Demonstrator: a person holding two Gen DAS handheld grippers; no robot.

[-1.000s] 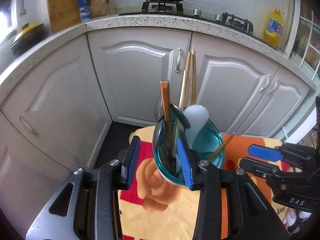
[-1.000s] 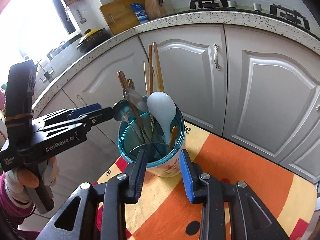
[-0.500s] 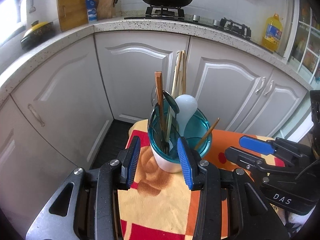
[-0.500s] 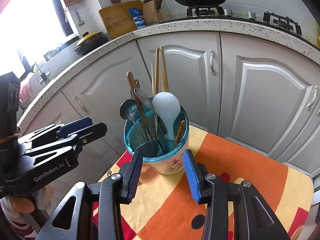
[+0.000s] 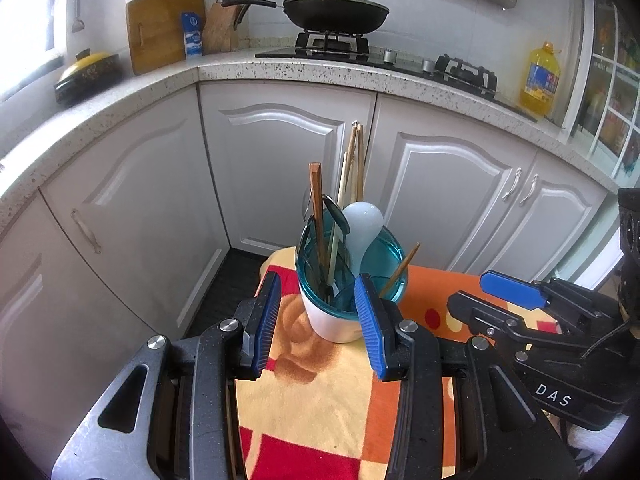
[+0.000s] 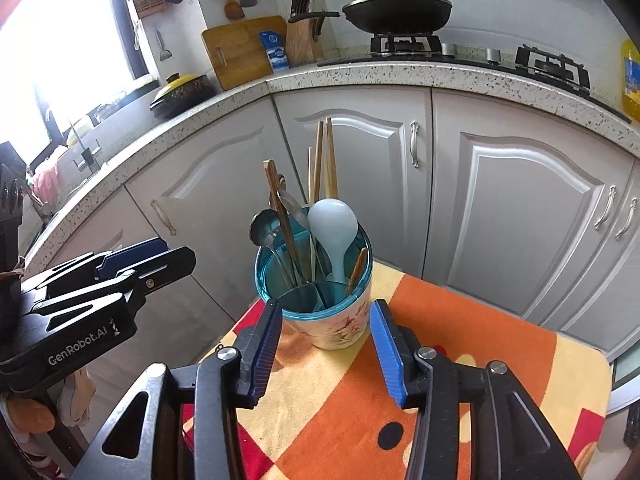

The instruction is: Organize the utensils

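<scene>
A white utensil holder with a teal insert [image 5: 340, 320] [image 6: 340, 330] stands on a small table under an orange, yellow and red cloth [image 5: 312, 400] [image 6: 460, 340]. In it stand long wooden chopsticks [image 6: 324, 152], a pale rice paddle [image 5: 362, 224] [image 6: 332, 220], metal spoons [image 6: 262, 226] and a brown-handled utensil [image 5: 316, 200]. My left gripper [image 5: 316, 288] [image 6: 152, 256] is open and empty, just short of the holder. My right gripper [image 6: 326, 310] [image 5: 496, 292] is also empty; its jaws are opening, with the holder just beyond the blue pads, which do not touch it.
White cabinet doors [image 5: 280, 168] wrap round behind the table under a speckled counter [image 6: 360, 72]. On the counter are a stove with a black pan [image 5: 336, 12], a cutting board [image 5: 164, 32], a knife block [image 6: 300, 40] and a yellow oil bottle [image 5: 540, 76].
Both grippers have drawn back and risen, so the holder looks smaller and farther off. The right jaws have spread wider. The utensils in the holder have not moved.
</scene>
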